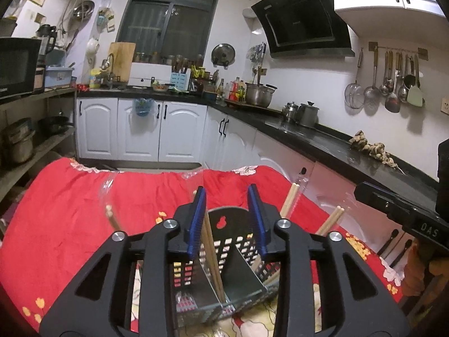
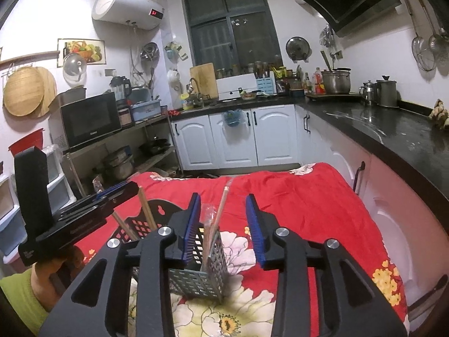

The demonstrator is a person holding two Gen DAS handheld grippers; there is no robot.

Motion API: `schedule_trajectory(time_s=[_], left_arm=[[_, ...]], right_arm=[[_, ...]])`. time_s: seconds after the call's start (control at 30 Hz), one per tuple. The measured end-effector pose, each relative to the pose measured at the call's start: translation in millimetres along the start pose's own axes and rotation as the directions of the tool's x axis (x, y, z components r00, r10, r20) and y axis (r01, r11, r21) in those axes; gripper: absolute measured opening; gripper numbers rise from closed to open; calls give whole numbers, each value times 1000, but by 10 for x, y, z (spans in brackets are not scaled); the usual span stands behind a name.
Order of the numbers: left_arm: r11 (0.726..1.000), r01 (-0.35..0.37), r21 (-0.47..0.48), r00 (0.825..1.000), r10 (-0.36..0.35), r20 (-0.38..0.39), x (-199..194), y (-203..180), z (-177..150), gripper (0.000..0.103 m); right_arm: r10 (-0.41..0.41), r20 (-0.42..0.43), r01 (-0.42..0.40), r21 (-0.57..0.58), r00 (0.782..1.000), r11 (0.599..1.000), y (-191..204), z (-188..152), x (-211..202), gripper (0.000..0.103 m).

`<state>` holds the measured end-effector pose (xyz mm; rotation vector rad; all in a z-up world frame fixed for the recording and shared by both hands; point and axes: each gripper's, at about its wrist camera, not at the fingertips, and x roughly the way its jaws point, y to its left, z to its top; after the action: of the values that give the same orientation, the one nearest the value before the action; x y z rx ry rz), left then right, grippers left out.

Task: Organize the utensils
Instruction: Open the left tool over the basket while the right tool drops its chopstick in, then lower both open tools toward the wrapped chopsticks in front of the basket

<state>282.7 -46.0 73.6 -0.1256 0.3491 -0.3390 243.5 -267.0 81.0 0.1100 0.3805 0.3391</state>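
A black perforated utensil caddy (image 1: 233,250) with inner dividers stands on the red floral cloth (image 1: 84,196). Wooden chopsticks (image 1: 212,252), some in clear wrappers, stand in its compartments; more lean out at the right (image 1: 289,200) and left (image 1: 112,219). My left gripper (image 1: 227,213) is open just above the caddy, one pair of chopsticks close by its left finger. My right gripper (image 2: 223,219) is open over the caddy's right end (image 2: 202,269), wrapped chopsticks (image 2: 217,216) standing between its fingers. The left gripper's body (image 2: 70,216) shows at left in the right wrist view.
A black counter (image 1: 350,146) with pots and a kettle runs along the right. White cabinets (image 1: 140,129) line the far wall. A shelf with a microwave (image 2: 89,118) stands at left. Ladles hang on the right wall (image 1: 393,84).
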Motion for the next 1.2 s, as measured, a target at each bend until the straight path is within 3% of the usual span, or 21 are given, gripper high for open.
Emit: schedule_trajectory(time_s=[0.23, 0.43, 0.93, 1.2], left_arm=[[1000, 31, -2, 999, -31, -20, -208, -66, -1, 57], [999, 31, -24, 999, -31, -33, -373, -70, -74, 71], [998, 50, -24, 997, -52, -59, -587, -152, -289, 91], [999, 40, -12, 997, -41, -70, -666, -192, -360, 92]], right_arm=[[-27, -27, 26, -15, 999, 1000, -22, -87, -111, 39], [-36, -38, 35, -17, 999, 999, -37, -193, -221, 45], [-37, -53, 35, -42, 998, 999, 18, -353, -457, 51], [-23, -66, 19, -62, 998, 998, 84, -418, -521, 55]])
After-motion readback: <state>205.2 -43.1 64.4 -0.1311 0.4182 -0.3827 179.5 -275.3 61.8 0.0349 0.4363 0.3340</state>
